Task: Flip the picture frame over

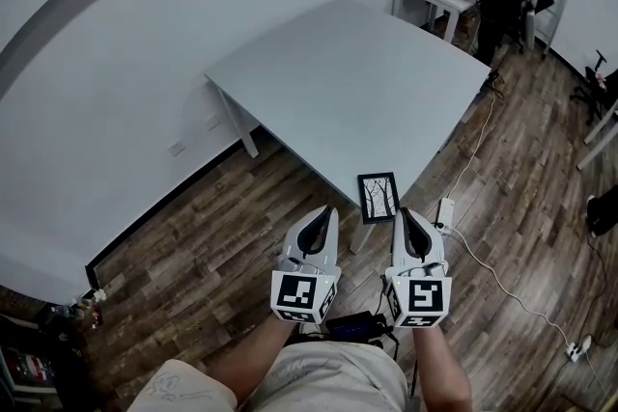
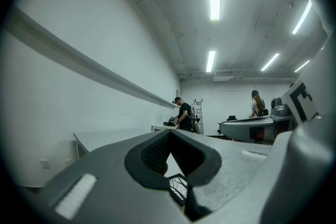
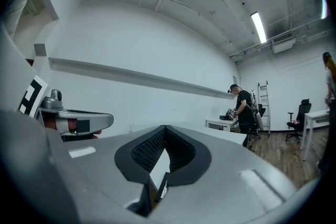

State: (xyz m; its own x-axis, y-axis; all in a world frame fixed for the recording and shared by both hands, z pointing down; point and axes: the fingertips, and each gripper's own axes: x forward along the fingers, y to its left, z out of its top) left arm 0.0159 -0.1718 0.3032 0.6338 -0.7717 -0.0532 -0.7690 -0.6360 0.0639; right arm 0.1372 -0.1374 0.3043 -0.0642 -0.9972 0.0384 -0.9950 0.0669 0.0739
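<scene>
**Both grippers closed and empty off the table's near corner**

A thin rectangular picture frame point(image 1: 378, 196), dark-bordered with a branching-tree print facing up, lies flat at the near corner of the smooth pale-grey table point(image 1: 328, 72). The left gripper point(image 1: 330, 211) and right gripper point(image 1: 403, 212), matt grey wedges, hang just off that corner with their tips pressed together on nothing. The head view shows the whole frame. The gripper views show only slivers of it, plus ribbed dark pads point(image 2: 155, 152) and ceiling strip lights point(image 2: 214, 1).

The grey table point(image 1: 348, 82) stands on a wood-plank floor point(image 1: 222, 227), with one side near the white wall. A dark frame point(image 1: 378, 197) lies flat on the table at its near corner, picture side up, just beside the edge.
</scene>
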